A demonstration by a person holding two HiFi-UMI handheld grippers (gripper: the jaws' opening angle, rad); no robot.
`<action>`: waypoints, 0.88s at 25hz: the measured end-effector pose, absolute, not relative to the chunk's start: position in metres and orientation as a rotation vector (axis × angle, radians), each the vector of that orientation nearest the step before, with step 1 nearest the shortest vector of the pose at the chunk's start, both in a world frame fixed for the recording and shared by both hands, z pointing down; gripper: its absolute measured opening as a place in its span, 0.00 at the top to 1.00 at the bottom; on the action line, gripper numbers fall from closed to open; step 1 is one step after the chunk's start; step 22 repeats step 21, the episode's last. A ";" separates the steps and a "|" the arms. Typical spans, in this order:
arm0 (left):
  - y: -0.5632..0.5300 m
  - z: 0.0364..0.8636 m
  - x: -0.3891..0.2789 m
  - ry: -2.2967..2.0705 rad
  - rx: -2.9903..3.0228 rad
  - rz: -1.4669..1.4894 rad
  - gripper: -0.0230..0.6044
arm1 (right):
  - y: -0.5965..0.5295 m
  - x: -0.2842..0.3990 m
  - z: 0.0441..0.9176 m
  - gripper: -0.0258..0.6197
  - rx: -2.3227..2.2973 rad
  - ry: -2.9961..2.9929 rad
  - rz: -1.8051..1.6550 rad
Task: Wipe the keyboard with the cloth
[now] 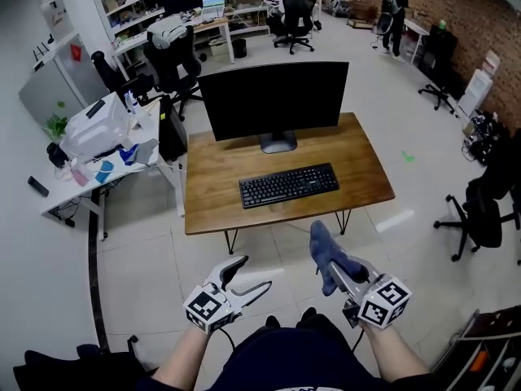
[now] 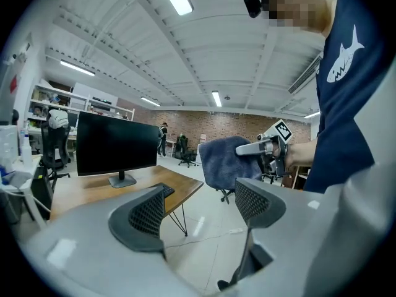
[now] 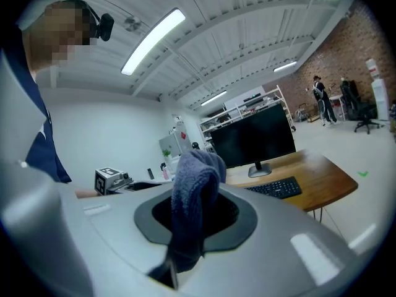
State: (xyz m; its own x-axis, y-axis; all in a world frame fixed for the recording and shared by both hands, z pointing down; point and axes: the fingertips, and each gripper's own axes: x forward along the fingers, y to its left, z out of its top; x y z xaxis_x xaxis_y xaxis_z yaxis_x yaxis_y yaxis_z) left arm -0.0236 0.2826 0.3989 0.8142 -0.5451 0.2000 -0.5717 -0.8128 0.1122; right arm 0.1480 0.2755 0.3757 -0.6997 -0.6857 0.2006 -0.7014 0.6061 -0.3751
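I have two grippers in play, both held low at the near edge of the scene, short of the desk. My right gripper (image 1: 335, 269) is pinched on the one dark blue-grey terry cloth (image 1: 323, 244), which bunches up above the jaws and hangs down between them. My left gripper (image 1: 255, 274) has its jaws spread wide with only floor showing between them. Ahead stands a single brown wooden desk on thin black metal legs (image 1: 362, 160). On it lies one flat black keyboard (image 1: 289, 185), near the desk's front edge and about centred, and farther back one black monitor with a dark screen on a grey stand (image 1: 273, 98). The cloth is well apart from the keyboard, off the desk's near right side.
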 end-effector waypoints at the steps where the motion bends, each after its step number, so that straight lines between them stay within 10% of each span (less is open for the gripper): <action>1: 0.286 0.397 -0.023 -0.885 2.835 0.232 0.41 | 0.281 0.149 0.374 0.86 1.199 -2.786 0.671; 22: 0.313 0.382 0.022 -0.979 2.826 0.174 0.41 | 0.311 0.171 0.352 0.86 1.028 -2.865 0.630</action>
